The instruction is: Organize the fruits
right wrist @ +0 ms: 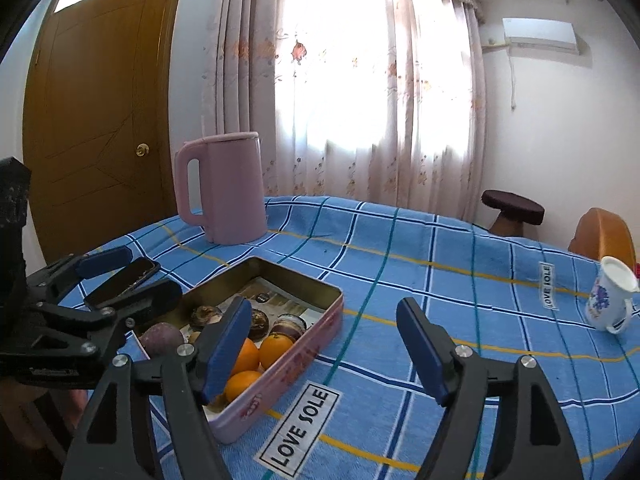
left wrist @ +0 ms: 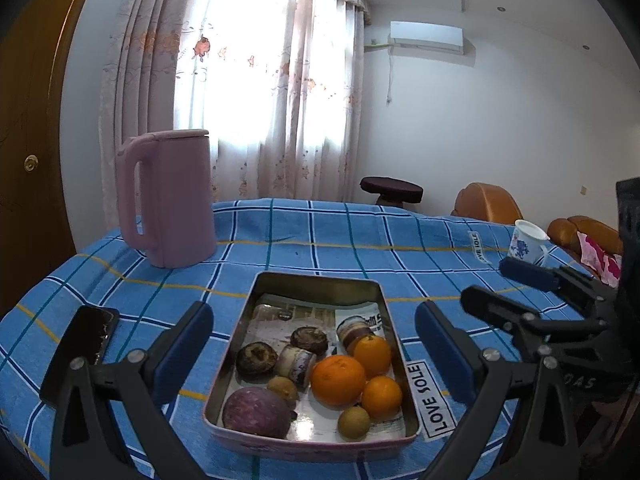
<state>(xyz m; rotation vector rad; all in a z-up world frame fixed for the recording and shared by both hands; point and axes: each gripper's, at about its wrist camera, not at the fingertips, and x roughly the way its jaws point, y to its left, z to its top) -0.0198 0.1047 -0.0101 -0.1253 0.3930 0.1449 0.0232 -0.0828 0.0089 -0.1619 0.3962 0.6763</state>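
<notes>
A pink metal tin [left wrist: 316,280] sits on the blue checked tablecloth and also shows in the right wrist view [right wrist: 320,316]. It holds three oranges [left wrist: 338,380], a purple passion fruit [left wrist: 256,412], small brown fruits [left wrist: 354,424] and dark round ones [left wrist: 256,360]. My left gripper [left wrist: 316,360] is open and empty, its fingers either side of the tin above it. My right gripper [right wrist: 324,352] is open and empty, to the right of the tin; its left finger [right wrist: 226,348] hides part of the oranges [right wrist: 276,350].
A pink kettle [left wrist: 168,200] stands at the back left. A black phone [left wrist: 84,344] lies left of the tin. A white flowered cup [left wrist: 526,242] stands at the right, and also shows in the right wrist view [right wrist: 612,300]. Orange chairs and a stool are beyond the table.
</notes>
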